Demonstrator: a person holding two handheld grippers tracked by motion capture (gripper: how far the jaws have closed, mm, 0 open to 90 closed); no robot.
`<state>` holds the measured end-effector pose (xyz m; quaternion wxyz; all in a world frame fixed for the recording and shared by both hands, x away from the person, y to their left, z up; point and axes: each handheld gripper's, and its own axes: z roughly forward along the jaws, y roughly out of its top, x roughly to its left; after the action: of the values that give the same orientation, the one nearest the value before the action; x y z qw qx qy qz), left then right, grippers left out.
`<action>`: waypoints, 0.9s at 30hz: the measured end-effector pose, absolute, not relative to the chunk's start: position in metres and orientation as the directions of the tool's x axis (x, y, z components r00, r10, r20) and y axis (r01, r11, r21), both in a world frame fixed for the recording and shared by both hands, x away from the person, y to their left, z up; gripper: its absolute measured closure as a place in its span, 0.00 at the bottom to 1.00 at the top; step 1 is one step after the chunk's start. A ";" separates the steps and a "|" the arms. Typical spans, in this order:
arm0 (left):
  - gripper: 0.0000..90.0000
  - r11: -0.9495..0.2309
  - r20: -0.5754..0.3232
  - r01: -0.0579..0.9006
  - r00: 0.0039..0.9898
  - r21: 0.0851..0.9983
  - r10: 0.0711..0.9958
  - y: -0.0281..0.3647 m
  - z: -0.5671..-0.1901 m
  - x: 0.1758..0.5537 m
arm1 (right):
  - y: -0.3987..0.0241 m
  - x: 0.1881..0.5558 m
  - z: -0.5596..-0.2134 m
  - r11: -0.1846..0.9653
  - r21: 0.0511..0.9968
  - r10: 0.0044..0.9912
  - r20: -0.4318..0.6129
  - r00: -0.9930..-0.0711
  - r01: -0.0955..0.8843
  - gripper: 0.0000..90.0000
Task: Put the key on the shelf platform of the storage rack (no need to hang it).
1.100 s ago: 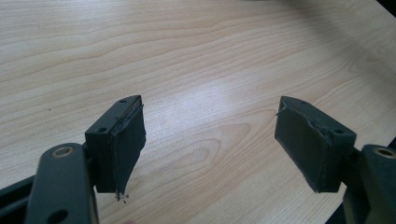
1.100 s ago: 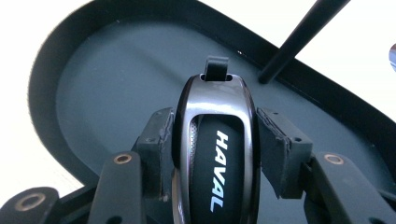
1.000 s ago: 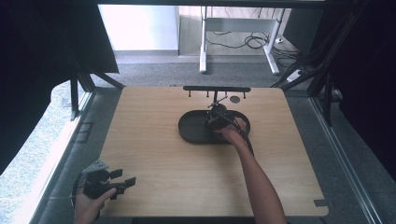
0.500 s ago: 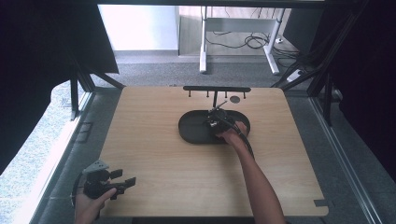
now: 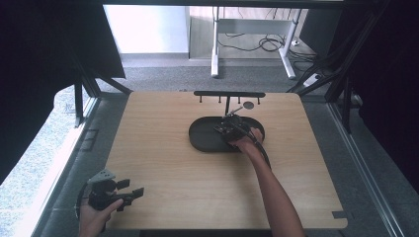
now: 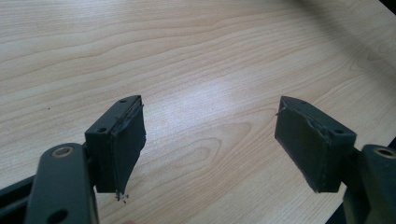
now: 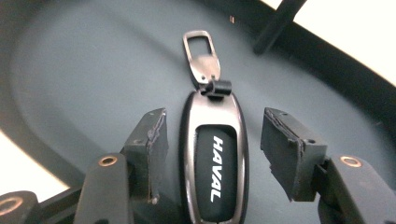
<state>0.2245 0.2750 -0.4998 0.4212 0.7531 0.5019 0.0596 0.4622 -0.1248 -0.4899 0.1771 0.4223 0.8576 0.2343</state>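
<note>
Right tool (image 7: pixel 212 154) has just been opening, its jaws apart on either side of the Haval key fob (image 7: pixel 214 161), which lies in the dark oval tray (image 7: pixel 93 79). Left tool (image 6: pixel 210 144) hangs released over the bare tabletop (image 6: pixel 196 56).

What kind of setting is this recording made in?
Probably a lab or office recording bay: a bare wooden table flanked by dark curtains, grey carpet, and a desk frame with loose cables behind it.

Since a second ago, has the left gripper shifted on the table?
No. The left gripper sits at the same spot over the table's near left corner, jaws open.
</note>
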 end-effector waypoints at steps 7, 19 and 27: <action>0.27 -0.145 -0.331 0.705 0.491 0.694 0.806 0.274 -0.500 0.224 | -0.128 0.439 -0.467 0.541 0.605 0.781 -0.105 -0.616 0.583 0.45; 0.27 -0.151 -0.325 0.704 0.493 0.694 0.807 0.272 -0.499 0.224 | -0.140 0.388 -0.454 0.529 0.675 0.732 -0.056 -0.679 0.515 0.44; 0.27 -0.149 -0.325 0.707 0.489 0.691 0.810 0.271 -0.501 0.225 | -0.165 0.348 -0.462 0.493 0.707 0.721 -0.005 -0.693 0.507 0.44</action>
<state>0.2250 0.2707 -0.5007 0.4167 0.7554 0.5019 0.0615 0.3485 -0.1649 -0.4621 0.1519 0.3608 0.8505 0.3513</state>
